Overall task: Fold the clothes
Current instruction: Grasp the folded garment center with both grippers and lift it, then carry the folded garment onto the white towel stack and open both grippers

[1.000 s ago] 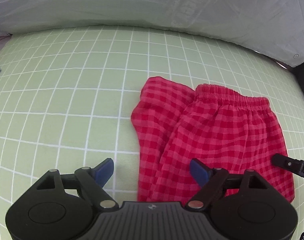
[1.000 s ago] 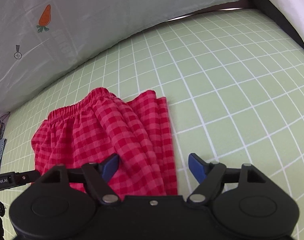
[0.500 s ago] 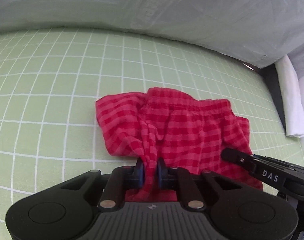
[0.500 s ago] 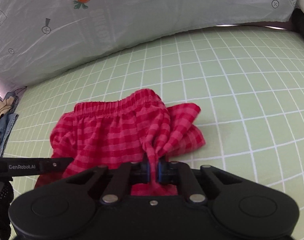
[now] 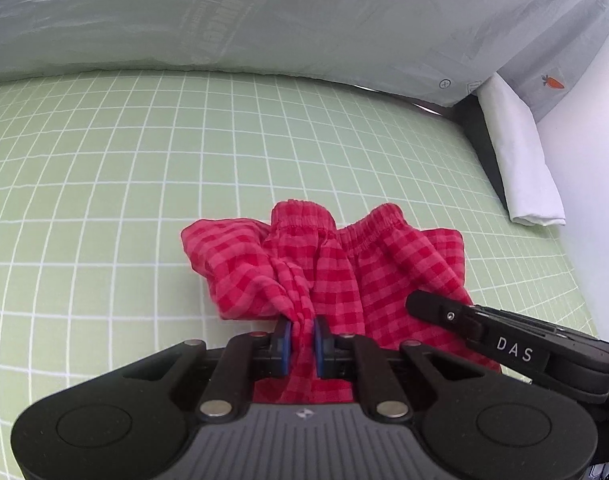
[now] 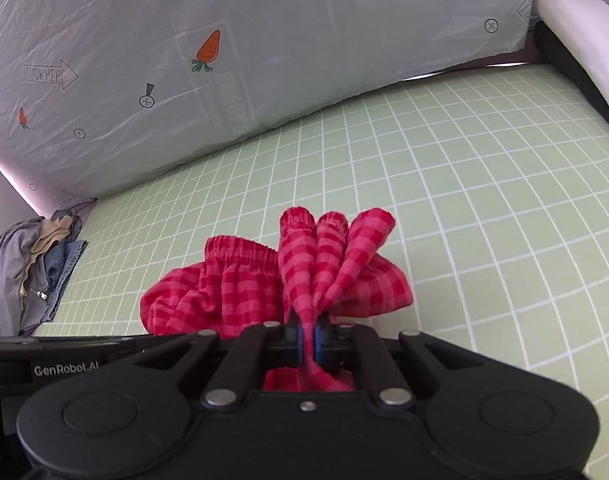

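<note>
Shorts in red check lie bunched on the green grid table. Left gripper has its jaws pinching a gathered fold of cloth; right gripper pinches another bunch, lifting pleats. Clothes pile sits at the table's far left edge.

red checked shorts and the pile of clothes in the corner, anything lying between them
Nothing: in the right wrist view only bare green grid mat lies between the red checked shorts and the pile of clothes.
</note>
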